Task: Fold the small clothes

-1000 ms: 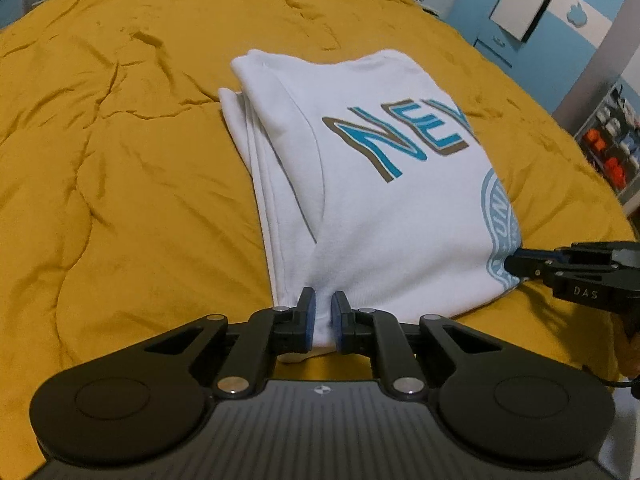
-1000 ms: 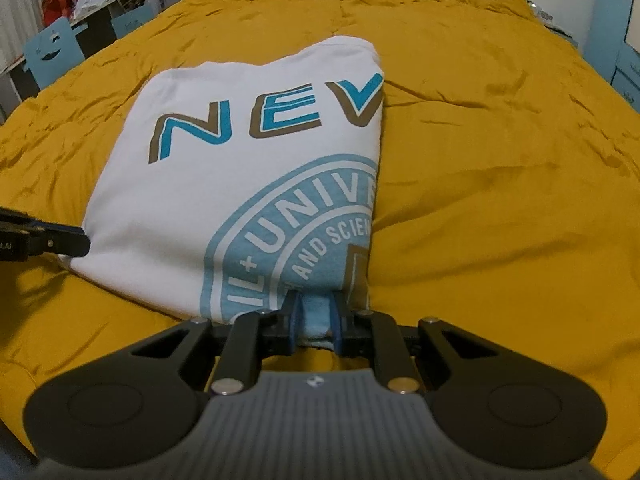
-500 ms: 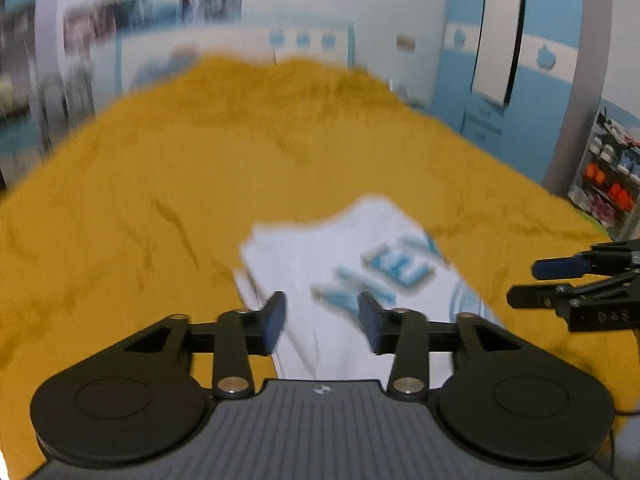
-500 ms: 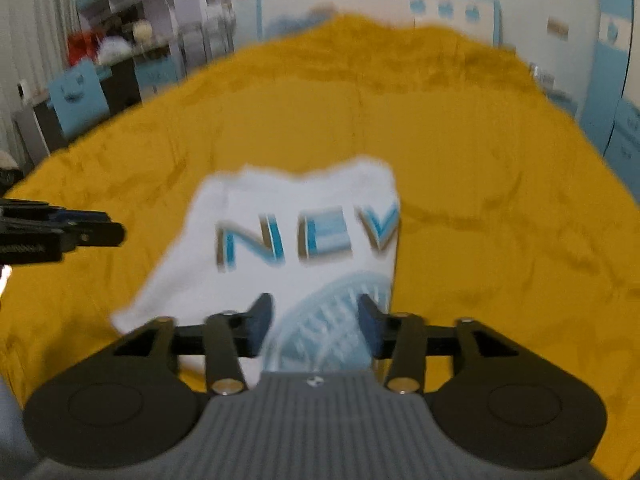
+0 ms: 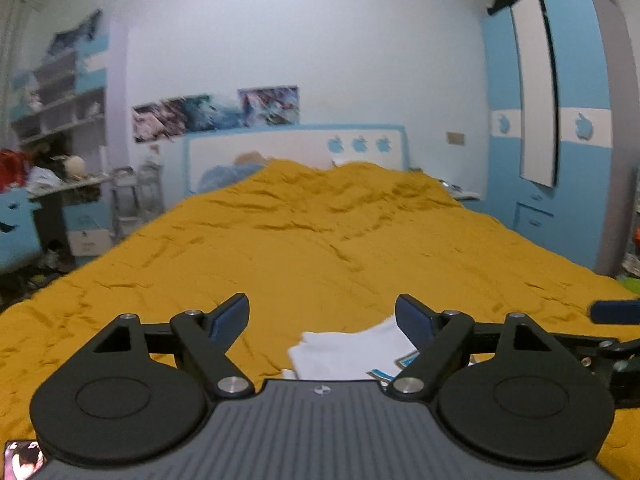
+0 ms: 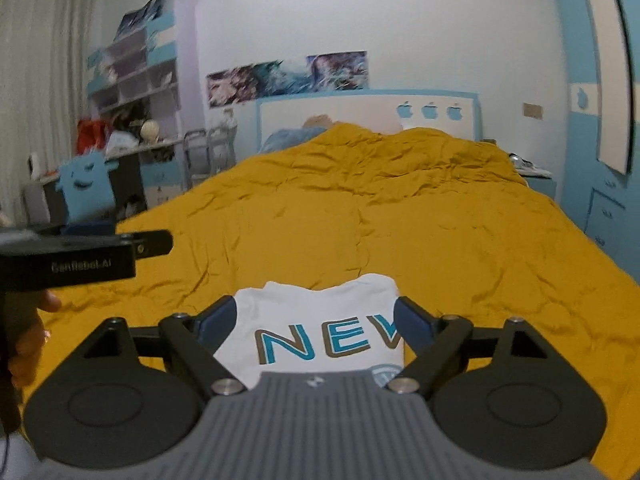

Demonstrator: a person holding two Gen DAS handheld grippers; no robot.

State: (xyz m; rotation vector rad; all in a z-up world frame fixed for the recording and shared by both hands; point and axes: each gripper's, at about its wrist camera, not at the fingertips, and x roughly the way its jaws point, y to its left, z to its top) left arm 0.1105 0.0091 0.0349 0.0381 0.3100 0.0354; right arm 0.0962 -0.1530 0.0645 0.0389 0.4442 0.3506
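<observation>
Jaws gape wide and empty on both the left gripper (image 5: pixel 322 316) and right gripper (image 6: pixel 316 318), above the folded shirt (image 6: pixel 320 328); soft, light cotton, best pinched at an edge.

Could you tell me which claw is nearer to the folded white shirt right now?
Right, judging loosely. The right claw hangs open over the shirt; the left claw is open off its left edge.

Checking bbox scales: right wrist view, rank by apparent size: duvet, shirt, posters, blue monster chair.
1. duvet, by far the largest.
2. shirt, partly hidden behind the gripper.
3. posters.
4. chair.
Posters and chair look close; both are far off and blurred.
</observation>
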